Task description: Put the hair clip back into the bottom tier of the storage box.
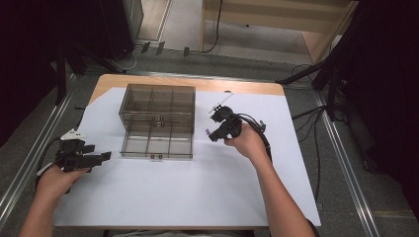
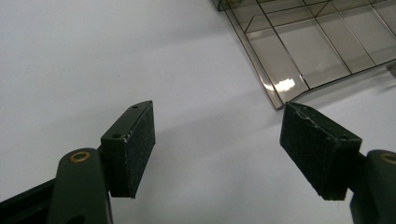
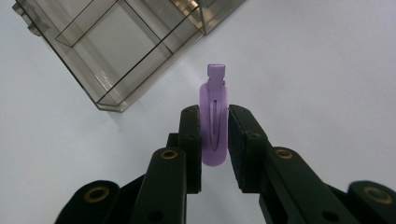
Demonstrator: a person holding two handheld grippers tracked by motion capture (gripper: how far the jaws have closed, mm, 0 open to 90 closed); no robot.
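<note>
Right tongs (image 3: pixel 214 140) pinch a purple hair clip (image 3: pixel 215 116) just beside the smoky organizer box (image 3: pixel 116 46); left tongs (image 2: pixel 219 149) spread wide.

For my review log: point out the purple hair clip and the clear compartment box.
purple hair clip (image 3: pixel 214 98), right gripper view, upper body above the jaws.
clear compartment box (image 1: pixel 157 144), high view, front tray's middle compartment.

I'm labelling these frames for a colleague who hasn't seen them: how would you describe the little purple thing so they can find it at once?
Start at the smoky transparent plastic organizer box with its grid of compartments on the white table sheet. Just to its right, the right gripper is clamped on a small lilac plastic snap hair clip, its tip poking beyond the jaws. It is the single coloured item among grey, black and white.
</note>
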